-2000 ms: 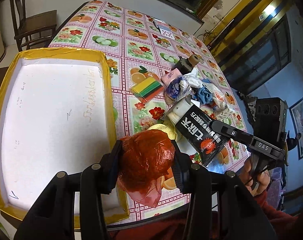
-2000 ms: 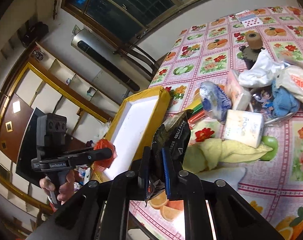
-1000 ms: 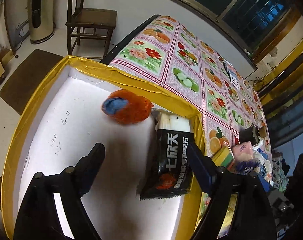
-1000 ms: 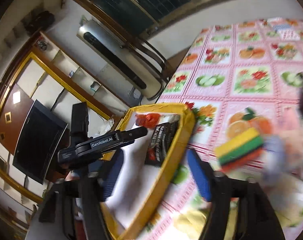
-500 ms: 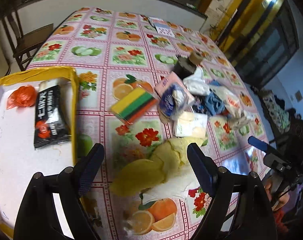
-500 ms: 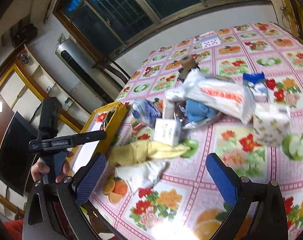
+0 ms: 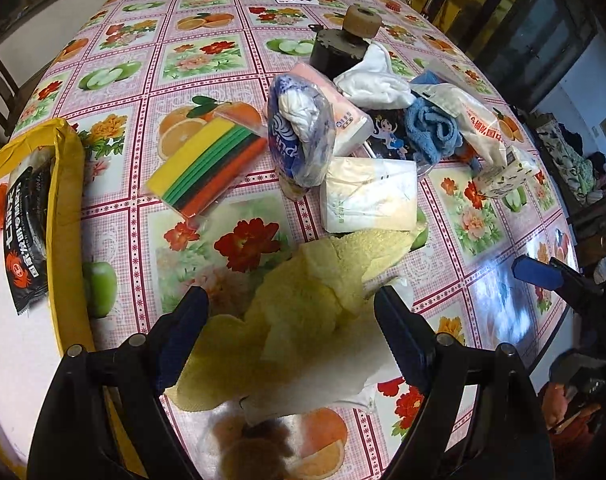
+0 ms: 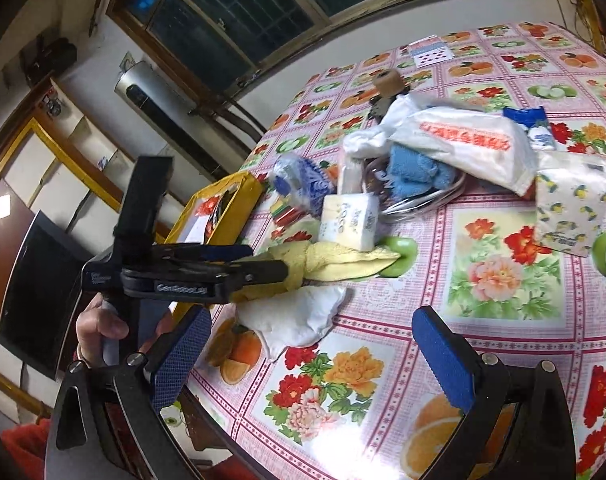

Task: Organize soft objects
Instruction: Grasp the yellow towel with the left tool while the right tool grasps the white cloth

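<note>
Straddling the yellow cloth [image 7: 311,300], the left gripper [image 7: 291,320] is held with fingers apart; the cloth lies between them, on a white cloth [image 7: 343,376]. Only the yellow layer should be pinched. The right gripper [image 8: 311,356] is spread, empty.

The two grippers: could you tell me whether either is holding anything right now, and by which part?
Nothing is held. The left gripper is open with its fingers either side of the yellow cloth, not closed on it. The right gripper is open over bare tablecloth.
</note>
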Action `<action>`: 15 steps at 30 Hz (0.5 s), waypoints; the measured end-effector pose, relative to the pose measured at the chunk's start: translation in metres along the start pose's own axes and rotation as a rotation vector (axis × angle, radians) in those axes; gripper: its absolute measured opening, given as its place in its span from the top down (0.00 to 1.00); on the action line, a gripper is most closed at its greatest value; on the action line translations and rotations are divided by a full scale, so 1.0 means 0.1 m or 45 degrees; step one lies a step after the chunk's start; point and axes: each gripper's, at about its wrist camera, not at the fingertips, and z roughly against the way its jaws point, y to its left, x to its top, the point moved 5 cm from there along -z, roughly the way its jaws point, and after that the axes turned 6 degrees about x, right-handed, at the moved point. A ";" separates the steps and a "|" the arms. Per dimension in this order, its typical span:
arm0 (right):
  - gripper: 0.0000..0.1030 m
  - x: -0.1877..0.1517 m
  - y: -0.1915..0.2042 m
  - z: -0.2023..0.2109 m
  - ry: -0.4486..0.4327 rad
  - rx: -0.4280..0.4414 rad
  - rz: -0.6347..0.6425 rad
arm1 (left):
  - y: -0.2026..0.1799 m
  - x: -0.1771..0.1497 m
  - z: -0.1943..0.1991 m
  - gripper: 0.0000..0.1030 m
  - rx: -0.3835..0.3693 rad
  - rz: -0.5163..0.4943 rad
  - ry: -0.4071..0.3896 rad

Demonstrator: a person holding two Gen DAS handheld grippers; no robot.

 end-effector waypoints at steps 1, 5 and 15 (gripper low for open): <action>0.01 -0.02 0.03 -0.03 0.011 -0.004 0.017 | -0.01 0.00 -0.03 0.17 0.002 -0.001 0.008; 0.01 -0.06 0.09 -0.07 0.037 -0.024 0.072 | -0.05 -0.01 -0.12 0.17 -0.009 -0.011 0.028; 0.01 -0.12 0.24 -0.24 0.064 -0.061 0.203 | -0.01 -0.01 -0.20 0.17 -0.022 0.029 0.036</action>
